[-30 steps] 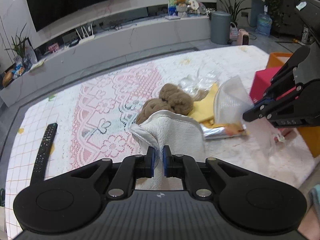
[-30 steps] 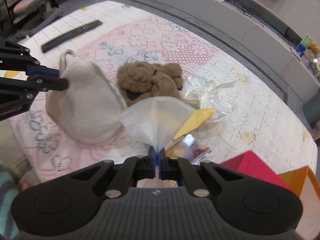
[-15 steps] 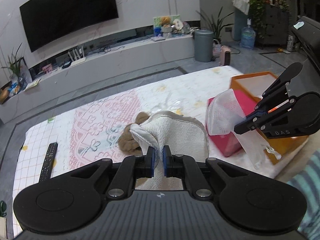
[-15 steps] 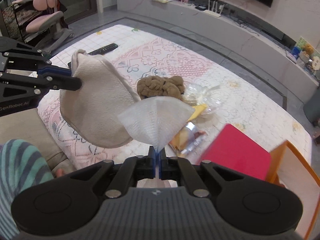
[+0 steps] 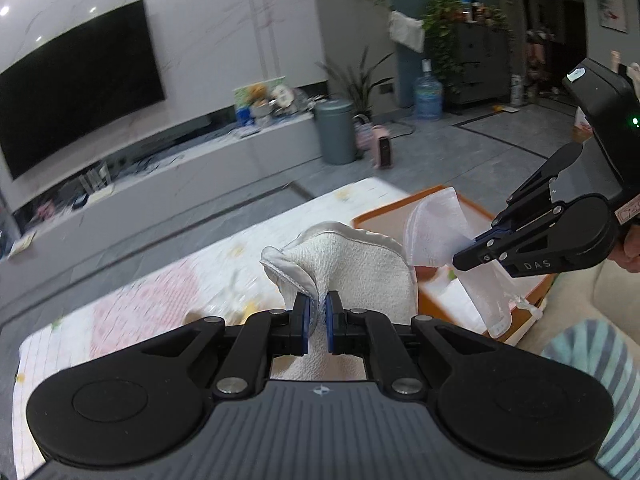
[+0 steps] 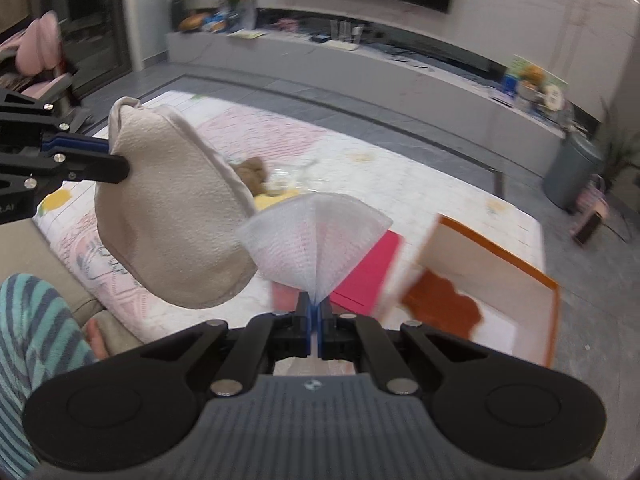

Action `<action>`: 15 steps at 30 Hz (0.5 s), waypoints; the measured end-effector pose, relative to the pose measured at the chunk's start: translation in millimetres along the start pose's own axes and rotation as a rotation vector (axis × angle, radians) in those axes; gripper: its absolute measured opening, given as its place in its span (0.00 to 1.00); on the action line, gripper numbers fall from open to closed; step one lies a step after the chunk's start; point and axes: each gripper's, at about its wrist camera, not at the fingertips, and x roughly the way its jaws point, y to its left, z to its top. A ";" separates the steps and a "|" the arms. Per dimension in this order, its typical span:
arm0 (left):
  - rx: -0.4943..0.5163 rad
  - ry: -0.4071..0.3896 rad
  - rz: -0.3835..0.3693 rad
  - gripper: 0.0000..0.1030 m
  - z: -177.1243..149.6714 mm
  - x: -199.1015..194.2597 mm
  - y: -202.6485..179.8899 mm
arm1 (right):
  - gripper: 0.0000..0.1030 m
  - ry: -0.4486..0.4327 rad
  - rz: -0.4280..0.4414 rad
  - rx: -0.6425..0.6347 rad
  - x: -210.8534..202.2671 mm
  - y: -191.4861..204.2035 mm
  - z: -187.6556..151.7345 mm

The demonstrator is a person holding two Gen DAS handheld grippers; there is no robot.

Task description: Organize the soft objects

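My left gripper (image 5: 316,306) is shut on the rim of a cream towel pouch (image 5: 356,268), which hangs in the air above the mat; the same pouch (image 6: 168,216) shows at the left of the right wrist view, held by the left gripper (image 6: 120,166). My right gripper (image 6: 318,304) is shut on a white mesh bag (image 6: 316,236) that fans out above its fingers. In the left wrist view the right gripper (image 5: 460,258) holds the mesh bag (image 5: 436,232) over the orange-rimmed box (image 5: 460,304). A brown plush toy (image 6: 254,170) lies on the mat.
A pink patterned mat (image 6: 420,176) covers the low table. On it sit a red box (image 6: 372,268), the orange-rimmed box (image 6: 496,280), clear plastic wrap (image 6: 296,176) and something yellow (image 6: 272,200). A person's striped sleeve (image 6: 36,332) is at lower left. A TV console (image 5: 180,168) lies beyond.
Both grippers have risen from the mat with their loads and swung toward the orange box. The towel pouch and mesh bag hang higher; the plush toy and wrap stayed on the mat.
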 end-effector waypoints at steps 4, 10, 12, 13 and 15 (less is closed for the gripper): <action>0.018 -0.013 -0.012 0.08 22.0 25.0 -26.3 | 0.00 -0.010 -0.050 0.047 -14.6 -29.3 -15.3; 0.015 0.003 -0.046 0.08 52.5 67.9 -56.5 | 0.00 -0.009 -0.131 0.129 -15.1 -78.9 -34.0; 0.018 0.017 -0.055 0.08 62.2 83.1 -67.3 | 0.00 -0.001 -0.154 0.154 -9.6 -95.6 -39.4; 0.018 0.031 -0.058 0.08 66.7 92.7 -72.0 | 0.00 0.005 -0.161 0.171 -4.8 -104.2 -41.9; 0.027 0.069 -0.054 0.08 72.9 112.1 -83.1 | 0.00 0.020 -0.175 0.201 6.5 -120.5 -47.1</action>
